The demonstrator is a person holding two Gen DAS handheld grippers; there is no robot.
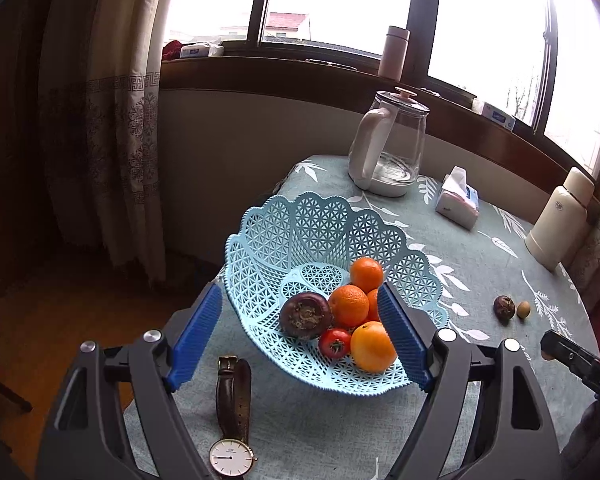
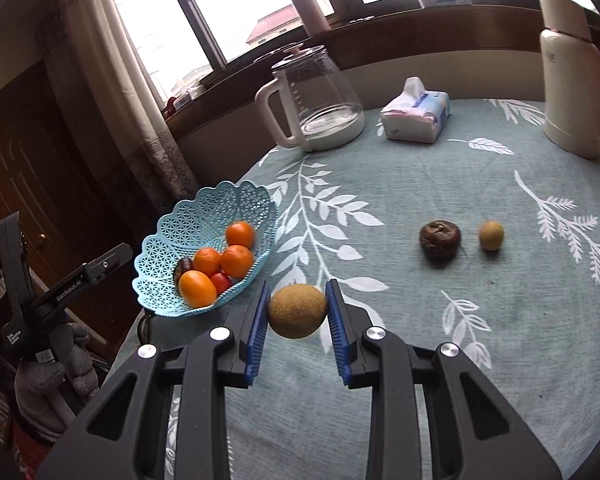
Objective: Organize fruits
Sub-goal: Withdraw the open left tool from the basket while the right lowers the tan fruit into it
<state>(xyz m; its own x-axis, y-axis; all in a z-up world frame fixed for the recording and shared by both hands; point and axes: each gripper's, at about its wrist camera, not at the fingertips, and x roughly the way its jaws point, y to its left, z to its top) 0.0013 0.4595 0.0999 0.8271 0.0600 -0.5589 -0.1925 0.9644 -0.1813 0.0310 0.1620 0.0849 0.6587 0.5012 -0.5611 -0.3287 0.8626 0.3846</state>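
1. While the right tongs (image 2: 297, 312) were clenched on a round, tan, rough-skinned fruit (image 2: 297, 310), it sat between the blue ribbed pads, apparently lifted off the teal leaf-print tabletop (image 2: 420, 360), just right of the pale-blue lattice plastic basket (image 2: 160, 248).
2. Left tongs (image 1: 300, 336) were released and empty, spread wide around the basket's near side.
3. Basket already held oranges (image 2: 236, 261), a small red tomato (image 1: 334, 343) and a dark purple fruit (image 1: 305, 315).
4. Judgement: carry left over the rim, drop into the free far half, release low so nothing rolls.
5. Still out on the tabletop: a dark brown wrinkled fruit (image 2: 440, 239) and a small yellowish round fruit (image 2: 491, 235).
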